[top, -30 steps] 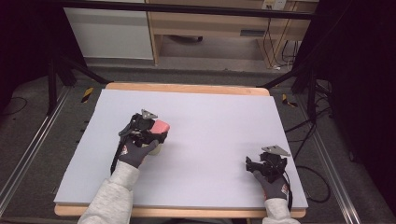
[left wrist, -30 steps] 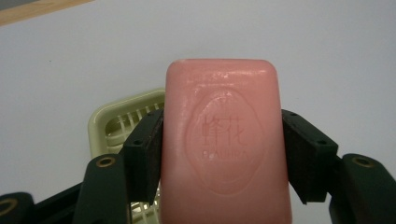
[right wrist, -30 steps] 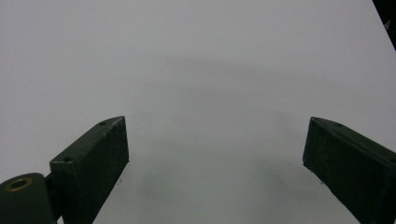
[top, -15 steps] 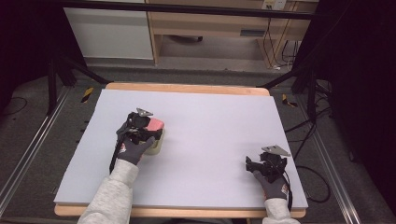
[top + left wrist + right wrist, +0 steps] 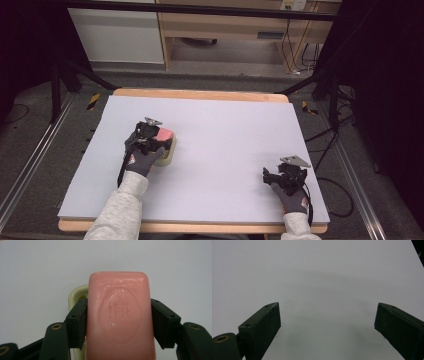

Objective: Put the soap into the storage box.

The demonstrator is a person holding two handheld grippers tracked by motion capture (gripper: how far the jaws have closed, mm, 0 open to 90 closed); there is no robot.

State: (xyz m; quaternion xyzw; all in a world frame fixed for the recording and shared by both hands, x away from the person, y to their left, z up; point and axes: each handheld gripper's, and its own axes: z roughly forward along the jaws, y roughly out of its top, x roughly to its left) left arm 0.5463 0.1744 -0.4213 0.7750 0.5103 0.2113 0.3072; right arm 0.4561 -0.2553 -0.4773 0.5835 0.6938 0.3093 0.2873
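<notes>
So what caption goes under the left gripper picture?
Left gripper clamps a pink soap bar above a pale yellow dish.

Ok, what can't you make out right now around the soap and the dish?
- Dish: left gripper view, mostly hidden behind the soap and jaws.
- Soap's near end: cut off by the bottom edge of that view.
- High view: left gripper and hand cover most of both; whether the soap touches the dish is unclear.
</notes>
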